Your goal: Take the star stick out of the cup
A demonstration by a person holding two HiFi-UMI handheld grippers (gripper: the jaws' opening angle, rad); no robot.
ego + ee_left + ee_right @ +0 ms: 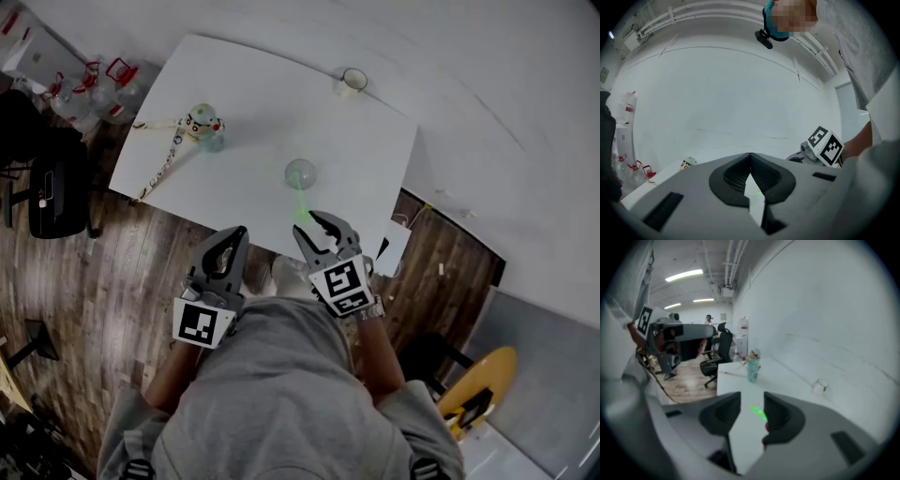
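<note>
A clear round cup (pixel 300 173) stands on the white table (pixel 253 94), seen from above. The green star stick (pixel 302 207) lies flat on the table between the cup and my right gripper (pixel 317 230). That gripper is open, and nothing touches its pads. In the right gripper view the green stick (pixel 758 412) shows on the tabletop through the gap of the right gripper (pixel 752 401). My left gripper (pixel 230 246) hangs off the table's near edge, over the wooden floor. In its own view the left gripper (pixel 750 161) has its tips touching and holds nothing.
A teal bottle with a cartoon-face cap (pixel 203 125) and a lanyard (pixel 159 164) sit at the table's left. A tape roll (pixel 352 82) lies at the far right corner. Dark chairs (pixel 52 183) and bottles (pixel 89 89) stand left of the table, and a yellow stool (pixel 478 384) stands at lower right.
</note>
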